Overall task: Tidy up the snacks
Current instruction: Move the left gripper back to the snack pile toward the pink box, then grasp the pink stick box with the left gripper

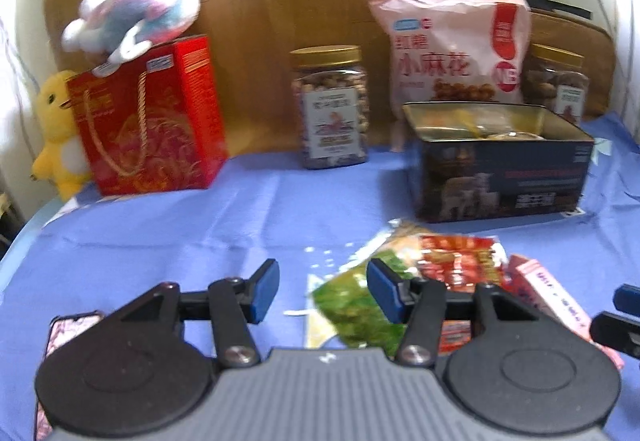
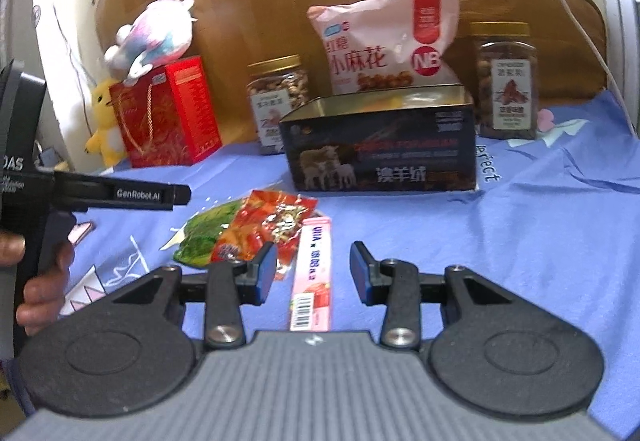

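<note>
right gripper (image 2: 313, 272) jaws apart, empty, astride the long pink cardboard snack box (image 2: 313, 273) lying on blue cloth before the open black tin (image 2: 384, 157) | left gripper (image 1: 323, 291) open too | box looks light, stiff; pinch its long sides mid-length

left tool (image 1: 323, 291): black linkage arms, blue pads, silver screws, round black discs, grey ribbed body | right tool (image 2: 313, 273): same build, small white mark on grey body | left tool side-on, right wrist view: black, white "GenRobot.AI" lettering | hand (image 2: 42, 277): bare
</note>
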A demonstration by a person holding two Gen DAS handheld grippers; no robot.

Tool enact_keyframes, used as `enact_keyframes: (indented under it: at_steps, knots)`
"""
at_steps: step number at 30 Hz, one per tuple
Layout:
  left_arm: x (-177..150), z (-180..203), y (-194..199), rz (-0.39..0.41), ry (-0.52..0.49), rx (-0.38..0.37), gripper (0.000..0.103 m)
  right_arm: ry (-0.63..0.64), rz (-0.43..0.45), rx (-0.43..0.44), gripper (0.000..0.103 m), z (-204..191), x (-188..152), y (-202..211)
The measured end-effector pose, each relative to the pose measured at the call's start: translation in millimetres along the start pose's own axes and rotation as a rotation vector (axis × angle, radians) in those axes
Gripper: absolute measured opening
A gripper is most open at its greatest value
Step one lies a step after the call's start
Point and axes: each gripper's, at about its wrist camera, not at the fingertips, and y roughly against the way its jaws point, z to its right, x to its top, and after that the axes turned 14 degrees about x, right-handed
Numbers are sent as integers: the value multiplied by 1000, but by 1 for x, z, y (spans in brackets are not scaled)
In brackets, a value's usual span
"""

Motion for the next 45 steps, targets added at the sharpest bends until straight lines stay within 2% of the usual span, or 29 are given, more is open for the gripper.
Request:
enact_keyframes:
  at_steps: [5,14,19,24,27,30,33,36,39,42,45]
  knots:
    - [-2,-13,-5,-9,24,26,50,4,-10,5,43,-5,-1,-4]
    - [-5,-19,-9,-12,42,29,50,25,-27,-2,43,-10,-2,-8]
    - [-5,-19,-9,-13,44,30,50,28,-54,-20,49,-7,-5,-10]
    - [-4,-16,-8,-13,39,25,50,43,-140,-52,47,3,-12,-17]
    - [-5,-15,-7,-16,44,5,50,41,-112,-114,47,13,-12,-10]
    - [-2,-13,-5,-24,65,-59,50,58,-67,-175,48,21,-9,3]
    - [4,-3,-1,-28,68,-184,51,60,-28,-225,48,28,-8,15]
    - [9,15,-1,-51,47,-308,53,29,-34,-197,48,35,-11,22]
    - [16,36,-5,-112,38,-441,54,44,-63,-169,49,33,-15,21]
    - [18,59,-14,-227,46,-557,54,85,-96,-151,49,30,-17,16]
    - [17,83,-22,-317,35,-608,54,71,-122,-120,47,36,-16,9]
